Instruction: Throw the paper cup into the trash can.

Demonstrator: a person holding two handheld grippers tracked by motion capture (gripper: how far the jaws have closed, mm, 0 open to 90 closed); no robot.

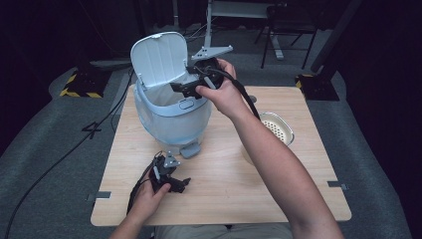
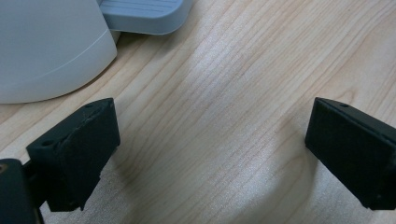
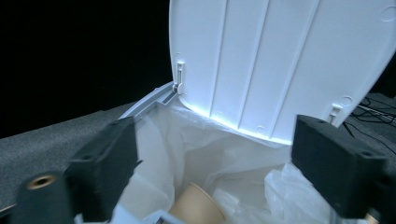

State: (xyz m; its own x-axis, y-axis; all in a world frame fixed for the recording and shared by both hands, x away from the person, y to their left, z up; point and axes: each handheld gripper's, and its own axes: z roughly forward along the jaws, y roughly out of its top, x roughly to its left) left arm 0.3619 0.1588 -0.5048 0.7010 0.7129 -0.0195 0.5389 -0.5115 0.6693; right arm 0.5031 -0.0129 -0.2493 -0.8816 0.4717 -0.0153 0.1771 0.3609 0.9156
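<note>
Pale blue pedal bin (image 1: 171, 117) at the far left of the wooden table (image 1: 224, 189), lid (image 1: 160, 57) raised upright, white liner (image 3: 219, 149) inside. Tan paper cup (image 3: 196, 207) lying in the liner, seen in the right gripper view. Right gripper (image 1: 188, 85) held over the bin's open mouth, jaws spread wide, nothing between them. Left gripper (image 1: 171, 179) low over the table's near left, just in front of the bin's grey pedal (image 1: 190, 149); jaws wide apart, empty, bare wood between them. Perforated white bowl (image 1: 277, 127) at the table's right, partly hidden behind the right forearm.
</note>
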